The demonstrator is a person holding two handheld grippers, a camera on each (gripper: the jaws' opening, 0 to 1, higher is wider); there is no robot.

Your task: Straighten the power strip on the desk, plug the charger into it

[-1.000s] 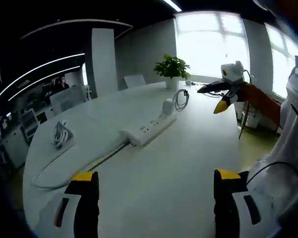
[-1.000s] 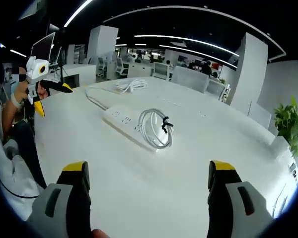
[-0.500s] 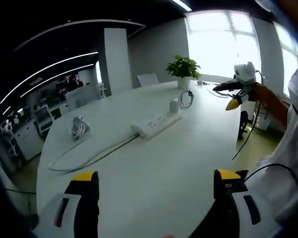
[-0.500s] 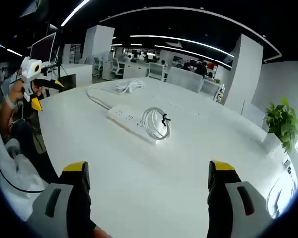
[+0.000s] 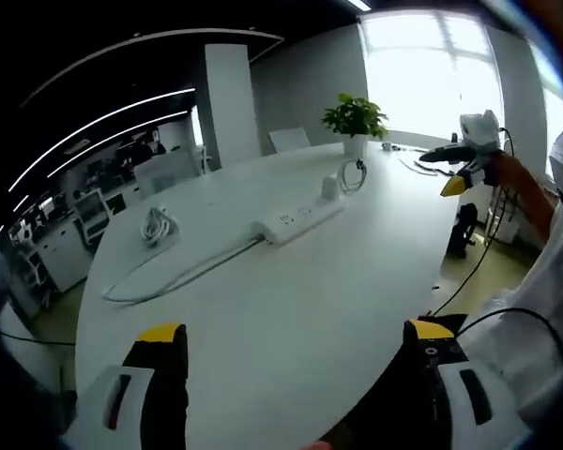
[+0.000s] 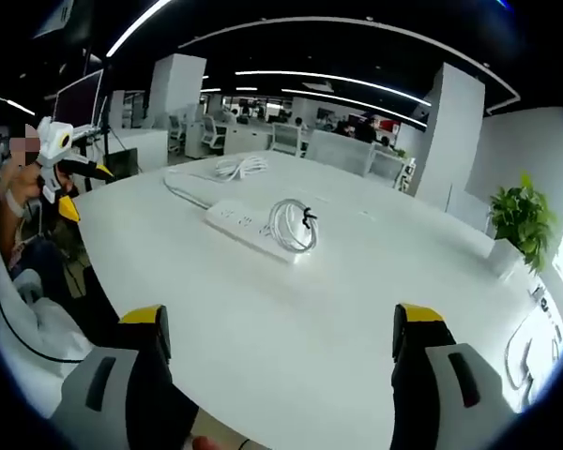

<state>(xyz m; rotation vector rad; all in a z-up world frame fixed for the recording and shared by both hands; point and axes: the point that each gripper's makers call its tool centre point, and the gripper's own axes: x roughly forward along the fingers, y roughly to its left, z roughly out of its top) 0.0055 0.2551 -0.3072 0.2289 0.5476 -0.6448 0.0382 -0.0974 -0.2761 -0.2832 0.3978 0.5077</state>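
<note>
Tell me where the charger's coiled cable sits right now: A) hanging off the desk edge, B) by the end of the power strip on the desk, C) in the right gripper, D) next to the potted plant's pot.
B: the coiled cable rests at the end of the power strip on the desk, held by neither gripper.

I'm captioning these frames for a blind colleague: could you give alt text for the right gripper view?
A white power strip lies on a large white desk, with a coiled charger cable at its near end. The right gripper is held open above the near desk edge. The left gripper shows at far left, and a potted plant at right.
</note>
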